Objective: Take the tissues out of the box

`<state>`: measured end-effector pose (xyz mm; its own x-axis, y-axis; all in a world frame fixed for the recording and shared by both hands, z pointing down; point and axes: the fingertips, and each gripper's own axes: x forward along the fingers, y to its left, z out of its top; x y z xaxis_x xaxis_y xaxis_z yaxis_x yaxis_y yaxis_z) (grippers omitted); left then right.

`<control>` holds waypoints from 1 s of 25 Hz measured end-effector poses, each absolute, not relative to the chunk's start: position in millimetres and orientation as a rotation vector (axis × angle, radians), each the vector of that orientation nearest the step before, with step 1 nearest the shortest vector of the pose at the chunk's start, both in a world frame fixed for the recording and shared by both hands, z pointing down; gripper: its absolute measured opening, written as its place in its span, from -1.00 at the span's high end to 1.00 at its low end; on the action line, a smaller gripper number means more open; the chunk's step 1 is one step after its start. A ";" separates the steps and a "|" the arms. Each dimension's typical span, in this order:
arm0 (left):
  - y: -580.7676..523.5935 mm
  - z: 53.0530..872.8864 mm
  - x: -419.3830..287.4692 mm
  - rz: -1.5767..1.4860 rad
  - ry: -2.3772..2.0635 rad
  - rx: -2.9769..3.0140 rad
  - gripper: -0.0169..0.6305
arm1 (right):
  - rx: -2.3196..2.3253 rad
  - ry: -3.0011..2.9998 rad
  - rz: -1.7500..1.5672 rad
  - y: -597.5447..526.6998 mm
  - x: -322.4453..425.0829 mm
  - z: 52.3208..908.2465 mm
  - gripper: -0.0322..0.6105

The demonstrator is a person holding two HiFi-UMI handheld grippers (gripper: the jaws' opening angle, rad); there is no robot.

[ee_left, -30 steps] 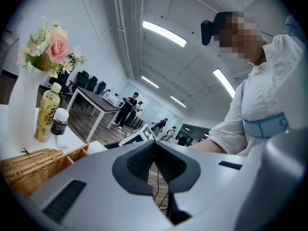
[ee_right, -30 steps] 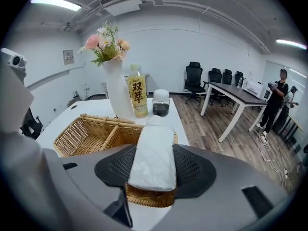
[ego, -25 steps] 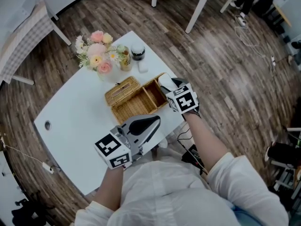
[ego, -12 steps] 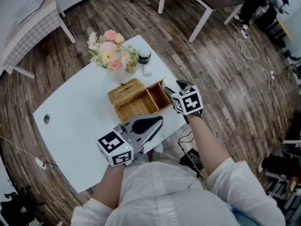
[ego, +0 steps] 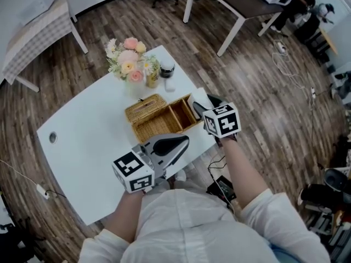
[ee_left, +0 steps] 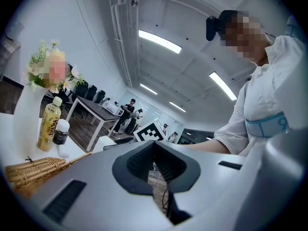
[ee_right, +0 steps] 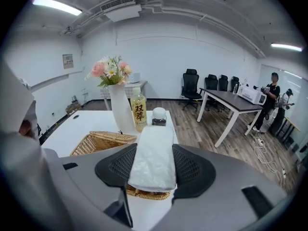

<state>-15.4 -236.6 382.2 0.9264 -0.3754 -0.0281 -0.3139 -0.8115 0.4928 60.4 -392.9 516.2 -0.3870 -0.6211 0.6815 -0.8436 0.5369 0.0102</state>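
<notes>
Over the right end of the wicker box (ego: 158, 126), just right of the head view's centre, we are holding a white pack of tissues (ego: 193, 98) in the right tongs (ego: 202, 106). Through the right gripper view we are seeing those tongs (ee_right: 154, 163) standing fairly wide, both dark pads pressing on the long sides of the pack (ee_right: 153, 155). The pack is running away from us up the middle of that frame, and its near end is covering the box's rim (ee_right: 144, 193). Whether the pack is touching the wicker we cannot tell.

Lower left of the head view's centre, we are keeping the left tongs (ego: 181, 141) above the table's near edge, pointing toward the box. Its own view shows the jaws (ee_left: 154, 146) drawn together at the tips, with only a thin slit below them and nothing in between.

The box's lid (ego: 145, 107) is lying open toward the upper left. Beyond it, near the white table's (ego: 82, 141) far corner at the top of the frame, a vase of flowers (ego: 127, 56), a yellow drink bottle (ego: 152, 75) and a small dark jar (ego: 166, 67) are standing close together
</notes>
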 end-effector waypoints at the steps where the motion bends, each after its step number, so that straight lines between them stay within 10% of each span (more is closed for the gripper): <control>1: -235.7 382.1 -15.3 -0.170 -0.494 2.589 0.94 | 1.192 -2.151 0.451 -392.2 61.6 510.4 0.14; 25: -212.8 379.0 -1.6 -0.141 -0.447 2.607 0.94 | 1.293 -2.614 1.304 -324.2 59.1 436.7 0.14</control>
<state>-1.6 -212.8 379.0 0.9411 -0.3378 -0.0184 -0.2876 -0.8275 0.4822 59.1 -324.2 436.7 -0.6712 -0.6834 0.2872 -0.6405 0.3395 -0.6889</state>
